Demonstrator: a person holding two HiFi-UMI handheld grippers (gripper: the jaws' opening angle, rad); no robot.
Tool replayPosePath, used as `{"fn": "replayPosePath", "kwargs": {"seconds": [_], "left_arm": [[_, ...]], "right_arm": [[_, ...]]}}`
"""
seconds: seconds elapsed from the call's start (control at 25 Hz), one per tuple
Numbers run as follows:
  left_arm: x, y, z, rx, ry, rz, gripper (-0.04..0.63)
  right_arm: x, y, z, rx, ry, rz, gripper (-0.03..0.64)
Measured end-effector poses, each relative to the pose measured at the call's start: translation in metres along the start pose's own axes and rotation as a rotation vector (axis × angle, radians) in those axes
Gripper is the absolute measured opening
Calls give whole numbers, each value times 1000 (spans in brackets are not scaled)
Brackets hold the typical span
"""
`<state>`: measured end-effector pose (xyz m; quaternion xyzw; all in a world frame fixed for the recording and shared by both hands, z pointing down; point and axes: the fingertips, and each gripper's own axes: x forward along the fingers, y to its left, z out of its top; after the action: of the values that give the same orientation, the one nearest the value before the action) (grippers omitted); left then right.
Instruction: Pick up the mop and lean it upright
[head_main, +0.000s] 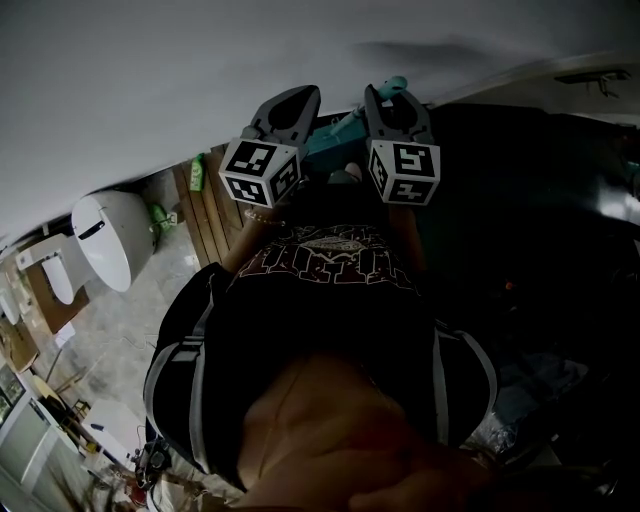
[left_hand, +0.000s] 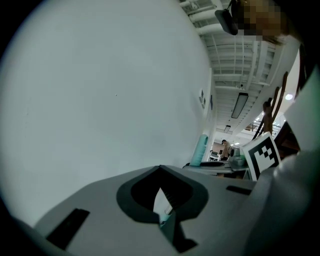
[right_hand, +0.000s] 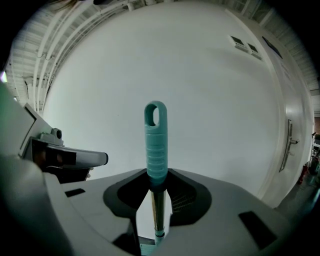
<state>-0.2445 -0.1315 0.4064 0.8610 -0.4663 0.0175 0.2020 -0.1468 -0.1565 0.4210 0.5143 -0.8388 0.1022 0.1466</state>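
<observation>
I see my right tool pinching the mop on its metal shaft just below the ribbed teal grip, the handle standing upright before the white wall, while my left tool hangs close beside, jaws slightly spread and gripping nothing that I can make out.

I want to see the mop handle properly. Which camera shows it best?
Right gripper view: mop handle upright between its jaws. Head view shows a teal tip; left gripper view a small sliver.
</observation>
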Motion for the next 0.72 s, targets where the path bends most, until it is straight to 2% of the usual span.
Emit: {"fn": "replayPosePath", "kwargs": {"seconds": [0.6,0.72], "left_arm": [[7,6,3,-11,-11,-20,37],[8,6,3,10,-7,-22,37]], "right_arm": [[8,1,-1,-18,23,4,123],[9,2,-2,-15,26,3,123]]}}
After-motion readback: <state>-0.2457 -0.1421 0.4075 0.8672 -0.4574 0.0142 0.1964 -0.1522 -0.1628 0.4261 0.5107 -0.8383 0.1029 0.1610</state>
